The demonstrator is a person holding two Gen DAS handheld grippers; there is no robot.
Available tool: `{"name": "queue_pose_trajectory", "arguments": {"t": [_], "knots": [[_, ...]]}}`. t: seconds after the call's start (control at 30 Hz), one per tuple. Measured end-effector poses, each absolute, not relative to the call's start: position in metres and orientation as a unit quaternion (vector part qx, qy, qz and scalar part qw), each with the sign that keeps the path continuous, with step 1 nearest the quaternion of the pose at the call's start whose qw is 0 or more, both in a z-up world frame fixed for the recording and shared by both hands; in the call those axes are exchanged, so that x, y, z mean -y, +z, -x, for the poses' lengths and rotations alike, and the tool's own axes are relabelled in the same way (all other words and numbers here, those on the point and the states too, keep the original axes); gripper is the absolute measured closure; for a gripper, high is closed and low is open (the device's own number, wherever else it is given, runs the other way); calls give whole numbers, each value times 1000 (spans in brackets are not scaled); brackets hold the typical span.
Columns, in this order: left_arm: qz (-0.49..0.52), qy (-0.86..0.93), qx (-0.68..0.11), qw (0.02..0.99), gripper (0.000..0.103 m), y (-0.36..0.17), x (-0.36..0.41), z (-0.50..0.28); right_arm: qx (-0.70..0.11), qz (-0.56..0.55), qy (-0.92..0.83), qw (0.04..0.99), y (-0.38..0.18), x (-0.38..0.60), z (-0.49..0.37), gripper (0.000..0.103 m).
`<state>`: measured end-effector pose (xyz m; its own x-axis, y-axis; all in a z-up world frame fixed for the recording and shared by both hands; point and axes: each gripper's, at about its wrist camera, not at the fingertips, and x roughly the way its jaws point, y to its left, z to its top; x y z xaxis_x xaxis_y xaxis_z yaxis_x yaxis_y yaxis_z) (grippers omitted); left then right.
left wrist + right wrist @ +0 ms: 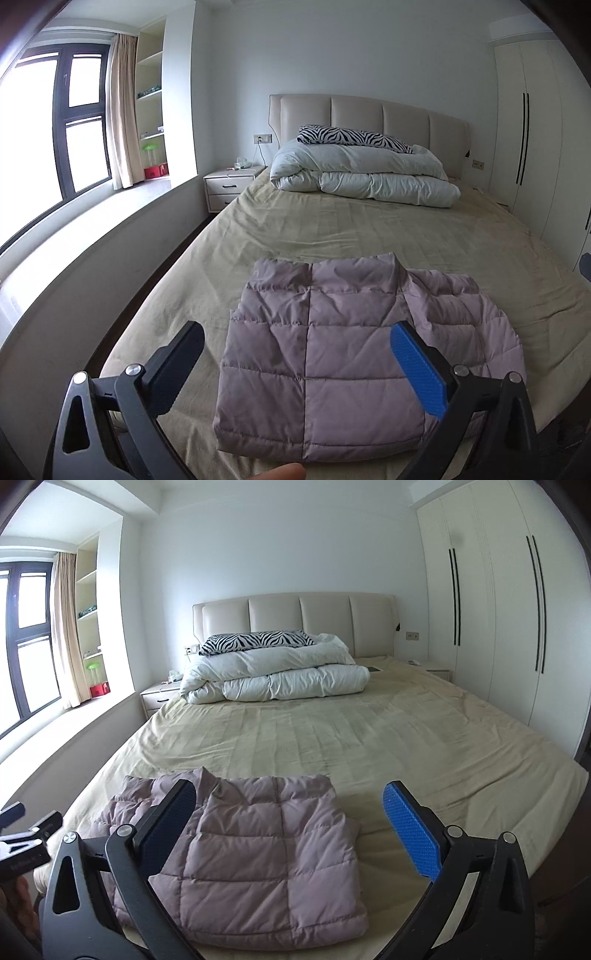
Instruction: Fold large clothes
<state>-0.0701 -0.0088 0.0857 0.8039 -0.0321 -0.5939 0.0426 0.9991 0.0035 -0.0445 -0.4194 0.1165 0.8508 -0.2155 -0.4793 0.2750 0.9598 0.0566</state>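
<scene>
A mauve quilted puffer jacket (332,354) lies folded into a compact rectangle, collar at the far end, at the foot of the bed; it also shows in the right wrist view (258,864). My left gripper (295,354) is open and empty, hovering just above the jacket's near part. My right gripper (288,816) is open and empty, above the jacket's right half. The left gripper's body shows at the left edge of the right wrist view (26,834).
The bed has a beige sheet (369,738). A folded white duvet (362,173) with a zebra pillow (351,136) lies by the headboard. A nightstand (229,184) and window ledge stand left. A white wardrobe (498,609) stands right.
</scene>
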Motion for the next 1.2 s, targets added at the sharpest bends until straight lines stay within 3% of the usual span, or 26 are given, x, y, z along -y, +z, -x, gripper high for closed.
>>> {"name": "queue_pose_trajectory", "arguments": {"t": [0.27,0.57,1.2], "knots": [[-17,-17,-337,941,0,62,16,74,-304,-105,-101,941,77,397,32,0],[-13,-20,-357,934,0,49,14,68,-345,-78,-101,930,46,375,23,0],[-16,-23,-401,915,0,19,17,59,-394,-49,-89,913,21,361,18,0]]}}
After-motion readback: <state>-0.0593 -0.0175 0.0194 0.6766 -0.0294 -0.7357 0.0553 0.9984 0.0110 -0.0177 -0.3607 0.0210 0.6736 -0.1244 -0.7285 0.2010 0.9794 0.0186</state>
